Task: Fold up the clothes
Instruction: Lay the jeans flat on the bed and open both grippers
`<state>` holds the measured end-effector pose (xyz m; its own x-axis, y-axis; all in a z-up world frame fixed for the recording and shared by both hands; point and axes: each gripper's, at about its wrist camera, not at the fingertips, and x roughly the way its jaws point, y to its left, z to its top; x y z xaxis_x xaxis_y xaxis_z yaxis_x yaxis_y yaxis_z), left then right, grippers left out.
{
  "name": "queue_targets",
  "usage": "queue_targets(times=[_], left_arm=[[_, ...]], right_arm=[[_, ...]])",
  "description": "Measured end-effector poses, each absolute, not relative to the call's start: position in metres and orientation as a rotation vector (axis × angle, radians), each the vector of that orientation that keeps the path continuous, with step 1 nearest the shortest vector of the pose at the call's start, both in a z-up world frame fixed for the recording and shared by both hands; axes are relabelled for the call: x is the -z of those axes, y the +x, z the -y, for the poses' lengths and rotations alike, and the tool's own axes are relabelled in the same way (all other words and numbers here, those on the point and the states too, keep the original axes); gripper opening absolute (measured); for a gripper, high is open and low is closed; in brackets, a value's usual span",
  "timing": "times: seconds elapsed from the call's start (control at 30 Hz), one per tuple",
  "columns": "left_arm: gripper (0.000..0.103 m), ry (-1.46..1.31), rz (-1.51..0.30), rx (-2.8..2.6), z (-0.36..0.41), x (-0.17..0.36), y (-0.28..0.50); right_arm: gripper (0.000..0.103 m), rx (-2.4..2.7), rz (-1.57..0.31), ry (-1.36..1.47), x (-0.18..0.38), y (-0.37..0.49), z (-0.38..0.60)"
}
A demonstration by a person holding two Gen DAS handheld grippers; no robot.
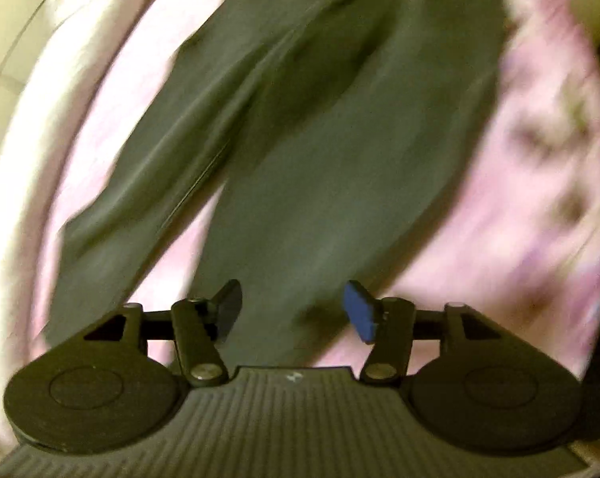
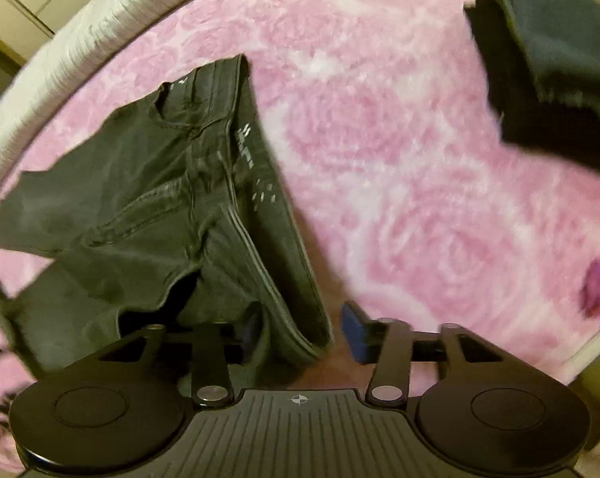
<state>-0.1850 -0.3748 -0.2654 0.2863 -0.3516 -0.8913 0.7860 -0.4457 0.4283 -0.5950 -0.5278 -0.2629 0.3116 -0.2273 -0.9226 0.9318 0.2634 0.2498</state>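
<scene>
Dark jeans (image 2: 148, 215) lie on the pink blanket (image 2: 379, 159), waistband under my right gripper (image 2: 300, 334), legs running away from my left gripper (image 1: 292, 310); both jaws released, empty.

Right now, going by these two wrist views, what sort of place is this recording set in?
Probably a bedroom at home. Dark jeans lie spread on a pink rose-patterned bedspread, whose white quilted edge curves along the side, and another dark garment lies further off. Pale floor tiles show beyond the edge.
</scene>
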Motion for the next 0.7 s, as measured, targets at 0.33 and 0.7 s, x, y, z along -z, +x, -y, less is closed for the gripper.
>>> queue_targets(times=[0.33, 0.7], left_arm=[[0.063, 1.952, 0.028, 1.328, 0.318, 0.314, -0.011], [0.066, 2.125, 0.210, 1.604, 0.339, 0.354, 0.115]], right_arm=[[0.061, 0.967, -0.940, 0.793, 0.237, -0.502, 0.495], [0.066, 0.992, -0.999, 0.848, 0.256, -0.400, 0.409]])
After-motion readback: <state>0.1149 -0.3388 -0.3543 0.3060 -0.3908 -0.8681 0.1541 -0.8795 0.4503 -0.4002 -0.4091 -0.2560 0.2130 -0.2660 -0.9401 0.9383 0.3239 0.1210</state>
